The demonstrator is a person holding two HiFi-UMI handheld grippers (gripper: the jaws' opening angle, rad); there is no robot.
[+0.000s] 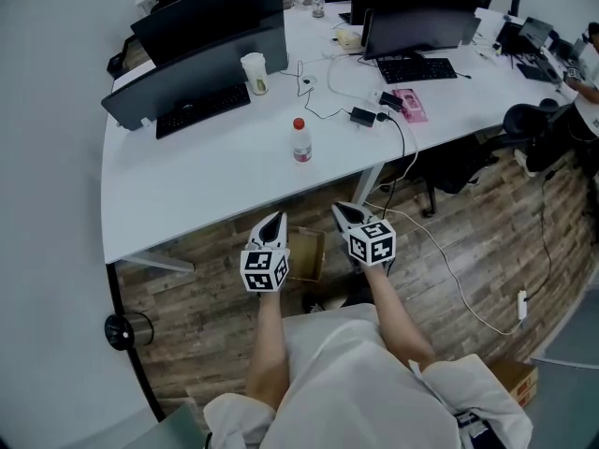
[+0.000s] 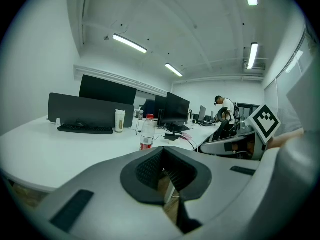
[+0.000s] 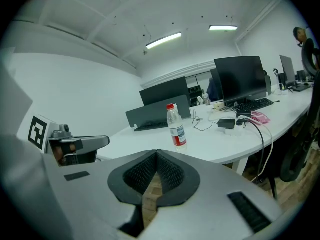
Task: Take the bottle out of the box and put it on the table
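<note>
A clear plastic bottle [image 1: 300,141] with a red cap and red label stands upright on the white table [image 1: 187,185], apart from both grippers. The same bottle [image 2: 147,132] shows in the left gripper view, and the bottle [image 3: 176,125] shows again in the right gripper view. My left gripper [image 1: 273,219] and right gripper [image 1: 344,211] hover side by side below the table's front edge, both pointing at the table. An open cardboard box [image 1: 307,253] sits on the floor between them. The left gripper [image 2: 163,151] is shut and empty. The right gripper [image 3: 156,154] is shut and empty too.
Black monitors [image 1: 211,40] and keyboards [image 1: 201,110] line the back of the table, along with a paper cup [image 1: 255,73], a pink item [image 1: 410,104] and a power adapter [image 1: 363,116] with cables. An office chair [image 1: 538,129] stands at the right. Another cardboard box [image 1: 515,377] lies behind me.
</note>
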